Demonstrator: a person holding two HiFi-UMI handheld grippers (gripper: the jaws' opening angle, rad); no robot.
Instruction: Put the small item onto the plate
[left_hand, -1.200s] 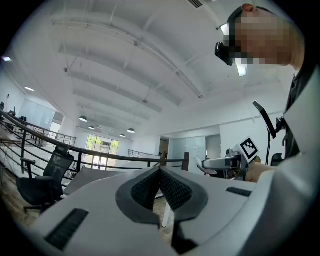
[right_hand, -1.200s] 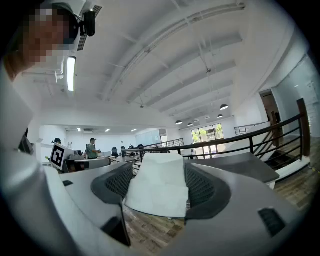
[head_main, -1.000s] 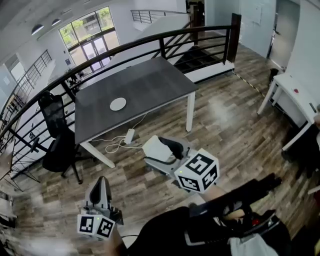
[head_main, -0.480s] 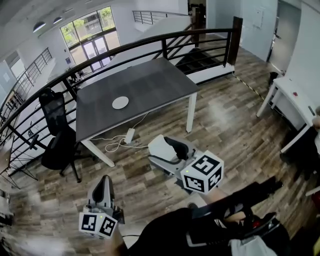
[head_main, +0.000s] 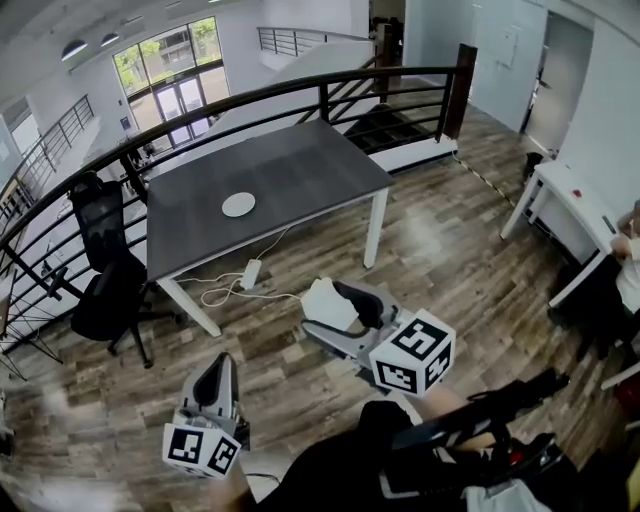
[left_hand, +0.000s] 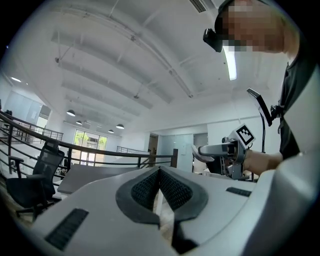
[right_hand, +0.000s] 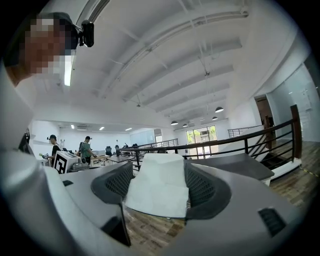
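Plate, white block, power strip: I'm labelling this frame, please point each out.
plate (head_main: 238, 205): head view, its centre.
white block (right_hand: 159, 185): right gripper view, its broad front face.
power strip (head_main: 250, 273): head view, middle of its casing.

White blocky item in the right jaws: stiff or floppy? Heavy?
Probably fairly stiff: the white blocky item shows flat faces and juts past the jaws without drooping. Likely light, since it looks foam-like. Matte surface, so probably not slippery.
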